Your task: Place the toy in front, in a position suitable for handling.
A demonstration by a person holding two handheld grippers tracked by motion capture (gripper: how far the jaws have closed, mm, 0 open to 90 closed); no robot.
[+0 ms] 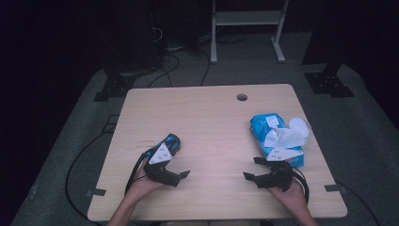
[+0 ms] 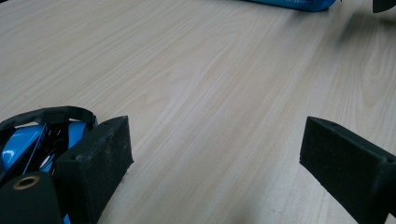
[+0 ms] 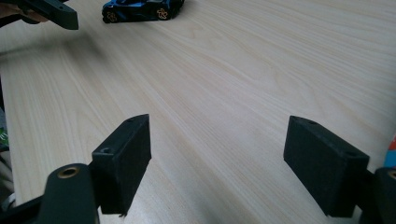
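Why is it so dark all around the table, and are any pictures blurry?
High view: light falls on the table alone, so the room behind goes black. Left gripper view: the wipes pack at the top edge is soft. Right gripper view: the toy car looks slightly blurred.

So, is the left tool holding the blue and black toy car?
No, the left tool is open over bare wood; the blue and black toy car lies beside it.

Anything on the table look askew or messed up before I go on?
Only the blue tissue pack stands out: it lies askew near the table's right edge, with a crumpled white tissue pulled loosely out of its top. The blue toy car stands on its wheels. Both grippers, left and right, are open and empty.
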